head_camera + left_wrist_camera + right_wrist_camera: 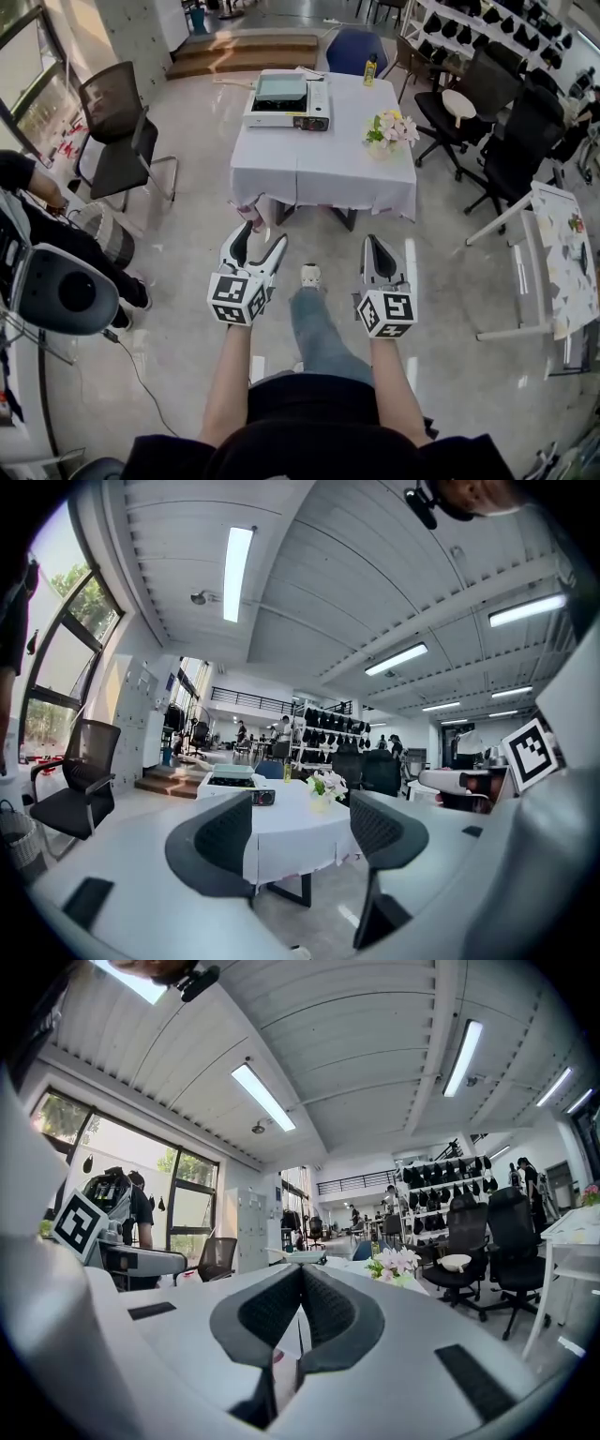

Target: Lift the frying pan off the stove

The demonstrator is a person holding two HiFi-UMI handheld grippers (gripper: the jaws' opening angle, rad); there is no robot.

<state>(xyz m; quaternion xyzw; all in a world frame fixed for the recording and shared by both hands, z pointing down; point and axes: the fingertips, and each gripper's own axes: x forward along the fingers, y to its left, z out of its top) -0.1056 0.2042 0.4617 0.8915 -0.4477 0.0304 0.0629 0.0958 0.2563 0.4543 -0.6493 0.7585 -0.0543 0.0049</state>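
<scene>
While you stand back on the floor, nothing of the lift is done yet: the pan point(280, 89) sits on the stove point(302, 120) on the white table point(319, 173), upper centre of the head view, and both grippers are low in the frame, well apart from it. Pan reads as a flat grey-green shape on top of the stove; I can't make out its handle from here. Left gripper point(261, 240) has its jaws spread wide with nothing between them; in its own view the left gripper point(302, 836) frames the far table, with the stove point(234, 782) small, just above the left pad. Right gripper point(389, 247) is closed, pads meeting at the tips and holding nothing, which the right gripper view confirms point(300, 1309). My read on what's left is everything: get to the table, find the handle, close on it, raise the pan clear of the stove. The right one would need opening first if you mean to use it. Other stuff on the table: flowers point(391, 128) at the right edge and a yellow bottle point(371, 69) at the far side, both near the stove, so mind them on the approach. For writing, nothing readable. The cubes point(234, 300) carry only black-and-white square marker patterns, no text. The bottle label is too small to read, and the stove's front panel shows dark patches but no legible brand.
</scene>
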